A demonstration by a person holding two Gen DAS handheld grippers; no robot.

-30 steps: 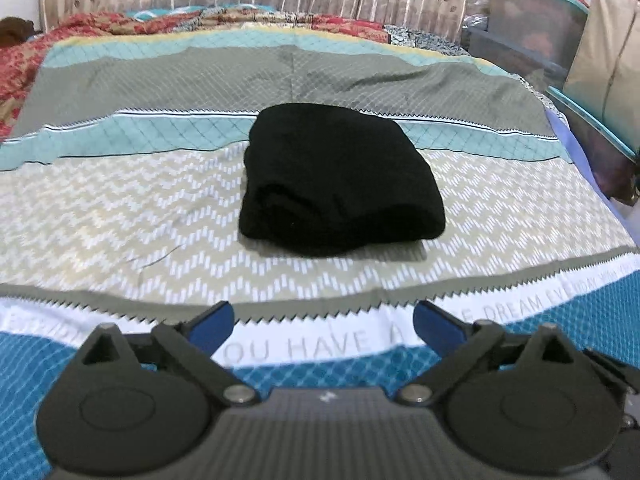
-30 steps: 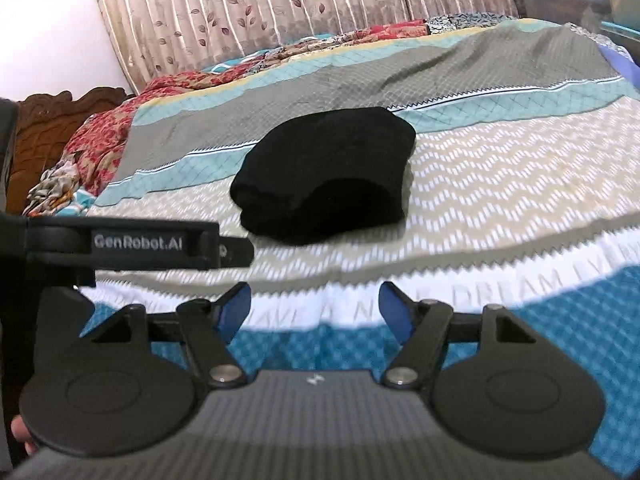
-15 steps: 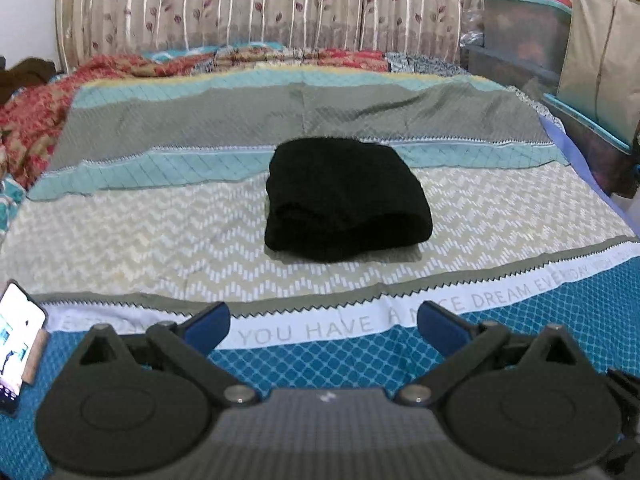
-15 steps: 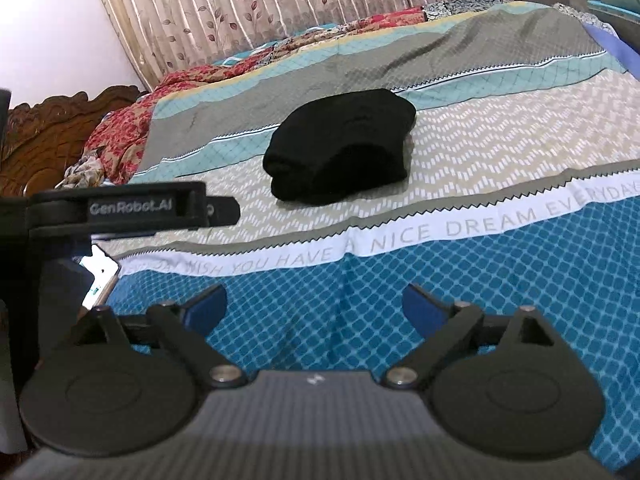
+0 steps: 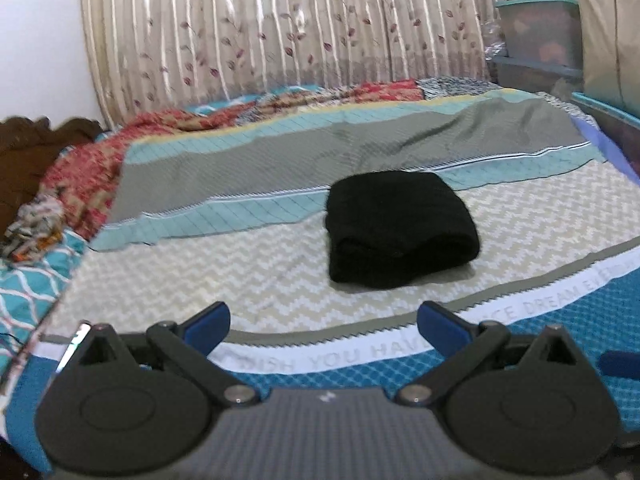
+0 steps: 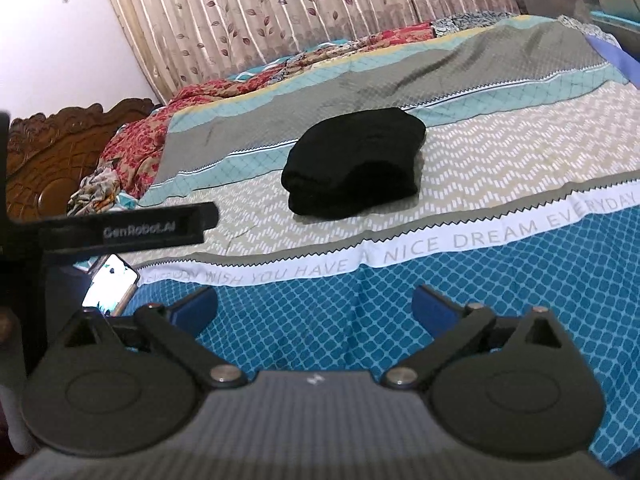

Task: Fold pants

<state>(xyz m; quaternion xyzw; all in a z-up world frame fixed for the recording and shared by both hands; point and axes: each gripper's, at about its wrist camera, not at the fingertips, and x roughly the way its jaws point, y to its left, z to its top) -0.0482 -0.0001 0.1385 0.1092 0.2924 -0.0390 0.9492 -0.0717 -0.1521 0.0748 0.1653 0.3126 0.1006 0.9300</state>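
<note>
The black pants [image 5: 396,228] lie folded in a compact bundle on the striped bedsheet [image 5: 248,280], in the middle of the bed. They also show in the right wrist view [image 6: 352,168]. My left gripper [image 5: 324,330] is open and empty, held back from the pants above the near part of the bed. My right gripper [image 6: 316,306] is open and empty, also well short of the pants. The body of the left gripper [image 6: 120,228] shows at the left of the right wrist view.
A phone [image 6: 110,284] with a lit screen lies on the bed at the near left. A carved wooden headboard [image 6: 52,160] and crumpled red fabric [image 6: 136,148] are at the left. Plastic storage boxes [image 5: 540,28] stand at the far right. A curtain [image 5: 280,28] hangs behind the bed.
Both grippers have drawn back from the pants and stayed open. The left wrist view has swung left, so the pants now sit right of its centre. The pants have not moved.
</note>
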